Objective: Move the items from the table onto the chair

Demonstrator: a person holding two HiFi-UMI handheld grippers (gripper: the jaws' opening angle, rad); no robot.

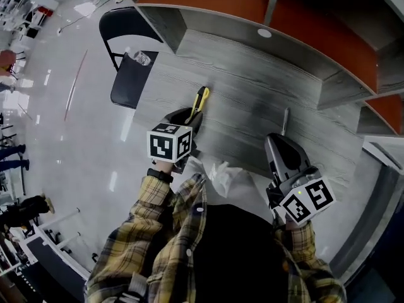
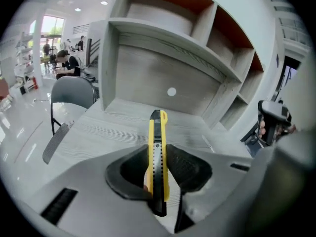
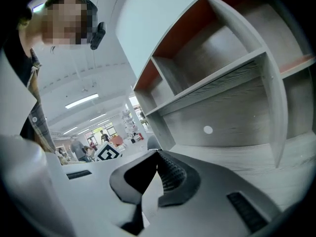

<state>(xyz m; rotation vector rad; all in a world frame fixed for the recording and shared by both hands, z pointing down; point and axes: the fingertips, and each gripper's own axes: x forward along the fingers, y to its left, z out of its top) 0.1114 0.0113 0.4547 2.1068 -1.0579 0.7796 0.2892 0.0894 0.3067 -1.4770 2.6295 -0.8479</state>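
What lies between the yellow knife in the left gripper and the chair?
Nothing. In the head view, only bare tabletop separates the yellow knife, clamped in the left gripper, from the chair.

No word, brand or number can be read anywhere. The only printed signs are black-and-white square markers, coded patterns and not letters. They stand on the cube [image 1: 169, 142] of the left gripper [image 2: 158, 149] and on the cube [image 1: 308, 201] of the right gripper [image 3: 157, 156]. Any print on the yellow utility knife [image 2: 157, 127] is too small to tell.
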